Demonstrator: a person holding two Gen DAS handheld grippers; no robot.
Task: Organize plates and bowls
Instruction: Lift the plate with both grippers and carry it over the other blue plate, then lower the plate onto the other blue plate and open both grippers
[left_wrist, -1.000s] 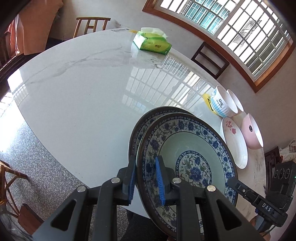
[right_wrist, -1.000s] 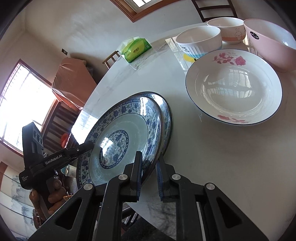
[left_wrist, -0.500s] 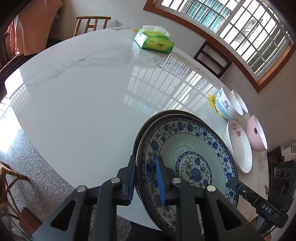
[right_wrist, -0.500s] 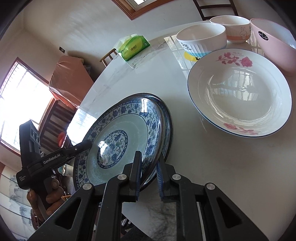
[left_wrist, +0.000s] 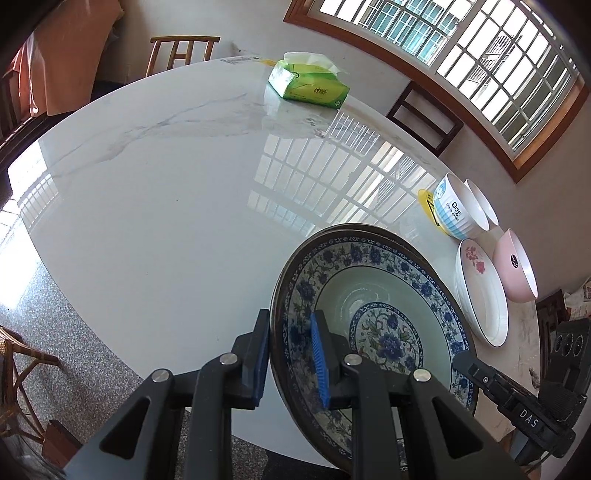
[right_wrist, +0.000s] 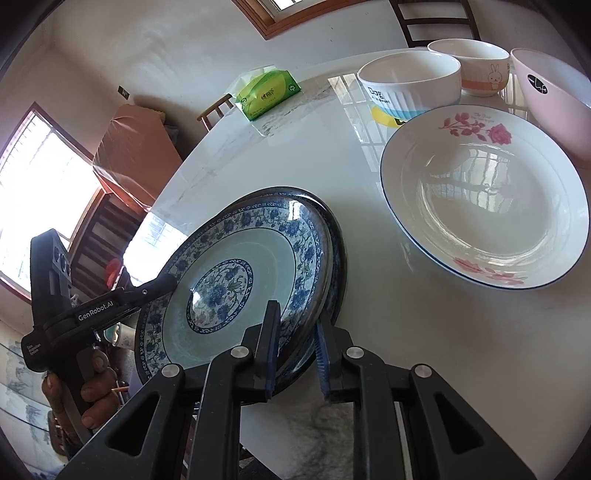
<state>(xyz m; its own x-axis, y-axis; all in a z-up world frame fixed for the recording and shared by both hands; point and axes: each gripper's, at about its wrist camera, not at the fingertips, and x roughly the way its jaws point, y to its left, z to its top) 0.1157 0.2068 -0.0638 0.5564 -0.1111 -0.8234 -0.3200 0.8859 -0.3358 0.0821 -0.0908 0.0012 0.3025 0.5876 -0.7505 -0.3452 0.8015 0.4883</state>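
Your left gripper (left_wrist: 290, 356) and right gripper (right_wrist: 295, 347) both pinch the blue-patterned plate (right_wrist: 236, 280), tilted over a second plate (right_wrist: 338, 254) near the table (left_wrist: 166, 206) edge.

Two blue-patterned plates (right_wrist: 255, 258), one rose plate (right_wrist: 484, 206), three bowls (right_wrist: 410, 81), one tissue pack (right_wrist: 267, 94)

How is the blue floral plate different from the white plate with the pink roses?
The blue floral plate is covered in blue flower patterning with a pale green well, while the white rose plate is mostly plain white with a few pink roses and a thin dark rim line. The blue floral plate is tilted, with the left gripper and right gripper on its rim; the white rose plate lies flat on the table, untouched. Both are round, deep and glossy.
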